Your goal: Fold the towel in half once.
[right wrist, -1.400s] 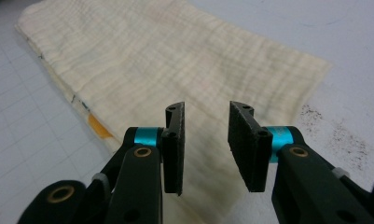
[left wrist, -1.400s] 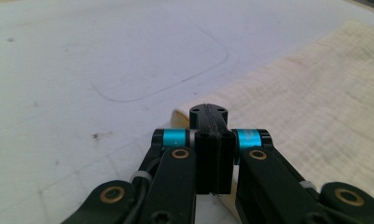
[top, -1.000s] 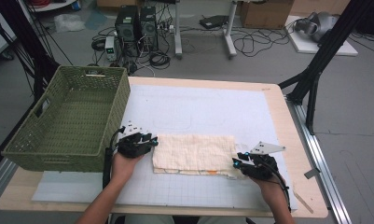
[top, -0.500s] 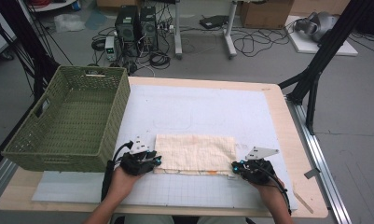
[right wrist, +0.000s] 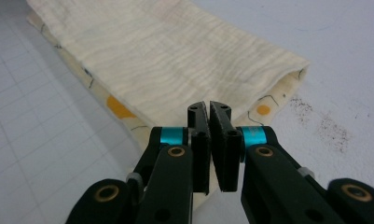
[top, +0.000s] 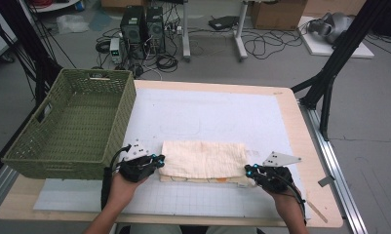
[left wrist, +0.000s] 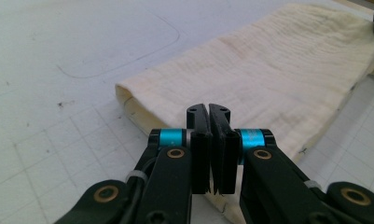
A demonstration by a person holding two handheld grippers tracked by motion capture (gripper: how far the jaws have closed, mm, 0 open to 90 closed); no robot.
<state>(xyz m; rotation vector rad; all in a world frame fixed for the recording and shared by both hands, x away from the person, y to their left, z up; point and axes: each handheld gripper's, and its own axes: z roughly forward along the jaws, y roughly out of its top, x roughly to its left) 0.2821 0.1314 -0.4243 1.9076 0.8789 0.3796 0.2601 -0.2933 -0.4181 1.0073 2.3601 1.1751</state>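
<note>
A folded cream cloth (top: pixel 203 158) lies flat on the white mat (top: pixel 207 112) near the table's front. My left gripper (top: pixel 158 161) is at the cloth's near left corner. Its jaws have just been closing and now stand pressed together over the cloth's edge (left wrist: pixel 142 100), pinching it. My right gripper (top: pixel 249 170) is at the near right corner. Its jaws are shut on the lower layer, which has orange dots (right wrist: pixel 261 109). How much cloth sits between the pads is hidden in both gripper views.
A green woven basket (top: pixel 71 126), empty, stands on the table's left side, close to my left hand. The wooden table's right edge (top: pixel 310 146) is bare. Computers, cables and black stand legs are on the floor beyond the table.
My left gripper moved from the cloth's far left corner toward me to its near left corner. The right gripper stayed at the near right corner. The cloth has kept its place.
</note>
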